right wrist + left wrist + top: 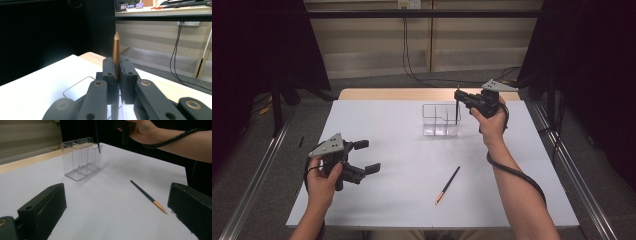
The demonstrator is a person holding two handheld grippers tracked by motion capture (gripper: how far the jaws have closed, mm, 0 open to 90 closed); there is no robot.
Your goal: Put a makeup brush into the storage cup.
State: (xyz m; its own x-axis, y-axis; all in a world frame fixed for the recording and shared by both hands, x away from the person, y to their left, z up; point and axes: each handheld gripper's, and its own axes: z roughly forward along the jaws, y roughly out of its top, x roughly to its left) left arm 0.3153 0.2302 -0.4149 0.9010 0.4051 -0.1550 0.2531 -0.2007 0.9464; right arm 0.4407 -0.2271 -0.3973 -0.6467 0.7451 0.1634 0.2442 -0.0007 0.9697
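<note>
The right gripper [458,96] is seen clamped on a dark pencil [456,111], which is held upright with its copper-coloured end [116,50] standing up between the pressed-together pads in the right gripper view. The lower end of this pencil is placed over the right-hand end of the clear organizer [440,120], just inside or at its rim; which of the two cannot be told. In the left gripper view the shaft [97,137] is seen coming down to the top edge of the clear organizer [82,157].

The left gripper [364,156] is held with its jaws spread wide apart and nothing between them, well away from the organizer, toward the near left part of the white table [402,150].

A second pencil [448,185] is left lying flat on the table, nearer to the person than the organizer and well apart from it, its copper tip [160,206] pointed away from the organizer
</note>
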